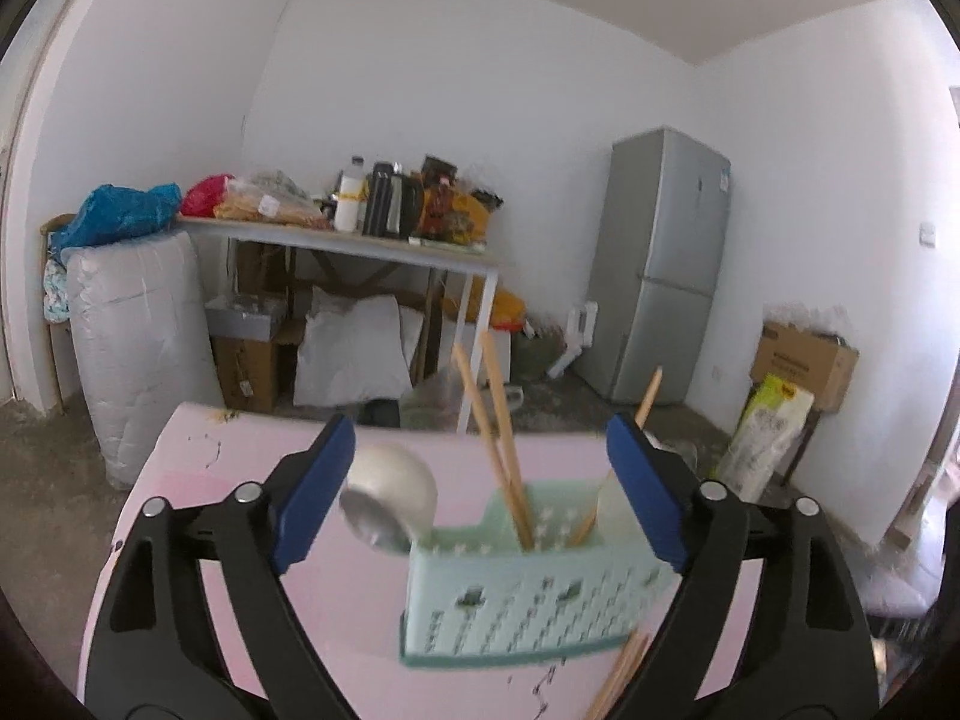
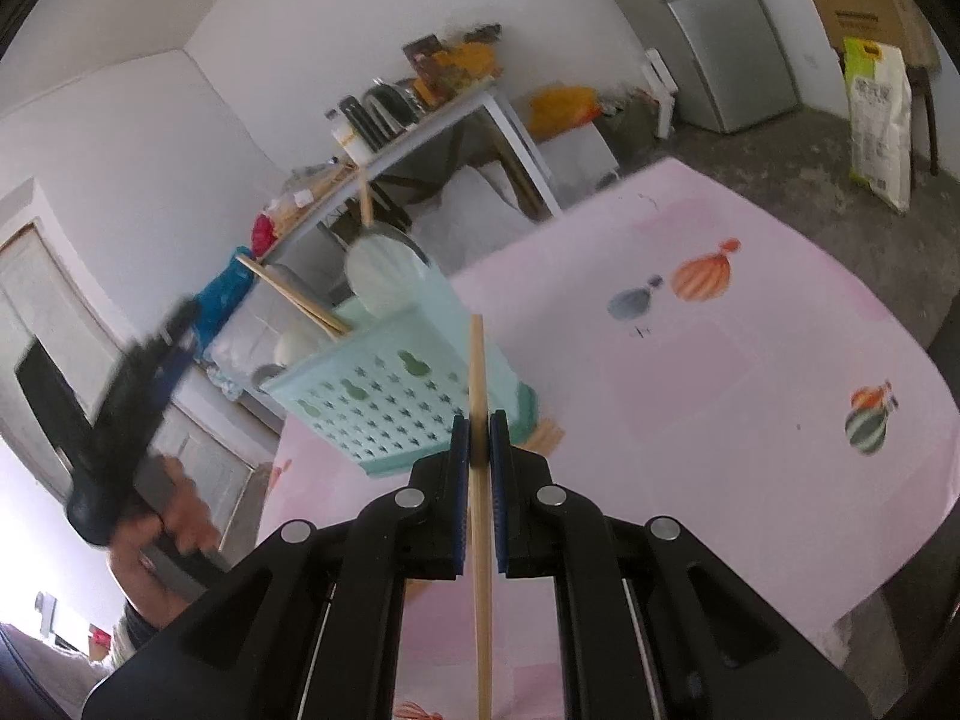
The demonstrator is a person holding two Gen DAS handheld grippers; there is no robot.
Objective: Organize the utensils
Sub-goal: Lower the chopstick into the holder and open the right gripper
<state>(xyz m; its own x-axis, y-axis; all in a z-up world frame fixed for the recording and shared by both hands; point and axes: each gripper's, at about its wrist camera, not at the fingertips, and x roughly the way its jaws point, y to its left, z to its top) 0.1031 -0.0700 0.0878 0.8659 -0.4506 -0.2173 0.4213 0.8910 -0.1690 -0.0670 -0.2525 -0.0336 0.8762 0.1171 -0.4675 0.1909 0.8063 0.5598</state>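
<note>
A mint green perforated utensil holder (image 1: 528, 588) stands on the pink table (image 1: 198, 480). It holds two wooden chopsticks (image 1: 501, 450), a white ladle (image 1: 390, 501) and a wooden-handled spatula (image 1: 606, 504). My left gripper (image 1: 480, 492) is open, its blue pads on either side of the holder, not touching it. More wooden sticks (image 1: 624, 669) lie in front of the holder. In the right wrist view my right gripper (image 2: 478, 450) is shut on a single wooden chopstick (image 2: 480, 516), held upright just in front of the holder (image 2: 390, 384). The left gripper (image 2: 138, 402) shows there, blurred, at the left.
The pink cloth (image 2: 720, 372) has balloon prints and runs to the right. Behind the table stand a cluttered white desk (image 1: 360, 240), a grey fridge (image 1: 666, 264), cardboard boxes (image 1: 804, 360), a rice bag (image 1: 762, 438) and a wrapped white bundle (image 1: 138, 348).
</note>
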